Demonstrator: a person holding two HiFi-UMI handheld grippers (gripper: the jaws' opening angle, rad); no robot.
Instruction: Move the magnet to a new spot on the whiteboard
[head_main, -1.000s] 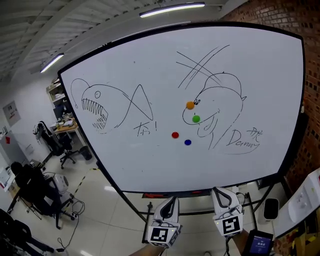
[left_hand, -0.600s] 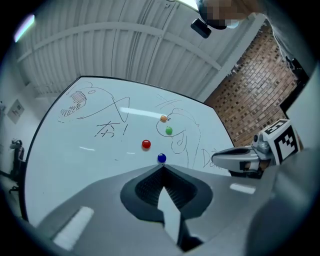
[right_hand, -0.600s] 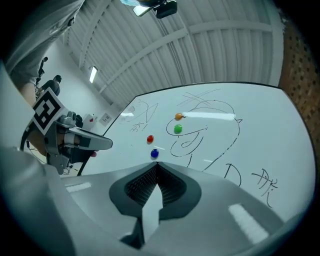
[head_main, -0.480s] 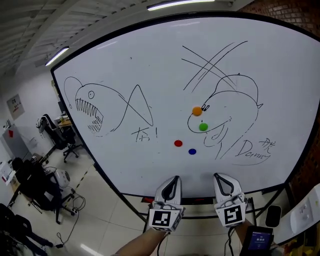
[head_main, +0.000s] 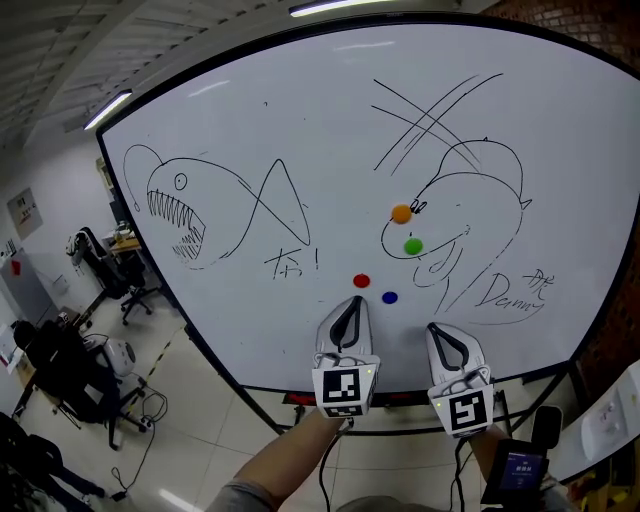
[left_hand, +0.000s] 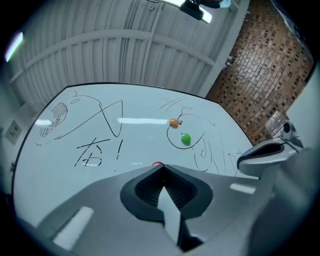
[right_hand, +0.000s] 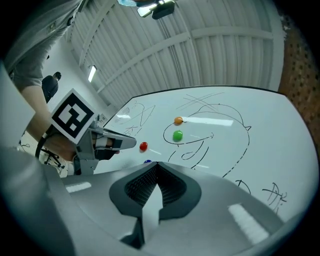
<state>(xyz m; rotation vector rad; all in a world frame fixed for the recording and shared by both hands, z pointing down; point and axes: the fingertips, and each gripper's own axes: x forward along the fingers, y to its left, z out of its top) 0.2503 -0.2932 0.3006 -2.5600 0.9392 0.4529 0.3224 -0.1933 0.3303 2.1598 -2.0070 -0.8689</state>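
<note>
On the whiteboard (head_main: 300, 120) sit a red magnet (head_main: 361, 281), a blue magnet (head_main: 389, 297), a green magnet (head_main: 413, 245) and an orange magnet (head_main: 401, 213). My left gripper (head_main: 348, 303) is shut and empty, its tips just below the red magnet. In the left gripper view the red magnet (left_hand: 157, 163) peeks over the shut tips of the left gripper (left_hand: 161, 167). My right gripper (head_main: 438, 330) is lower and to the right, below the blue magnet, shut with nothing in it. From the right gripper (right_hand: 156, 165), the blue magnet (right_hand: 147, 161) shows just past the tips.
The board carries marker drawings of two fish heads, crossed lines and writing. Its black lower frame (head_main: 400, 385) runs just behind the grippers. A brick wall (head_main: 620, 330) stands to the right. Office chairs and a desk (head_main: 100, 270) stand at the left, with a seated person (head_main: 50, 365).
Both grippers have risen toward the board and the view has drawn closer. The left gripper climbed further, up to just below the red magnet. No magnet has moved.
</note>
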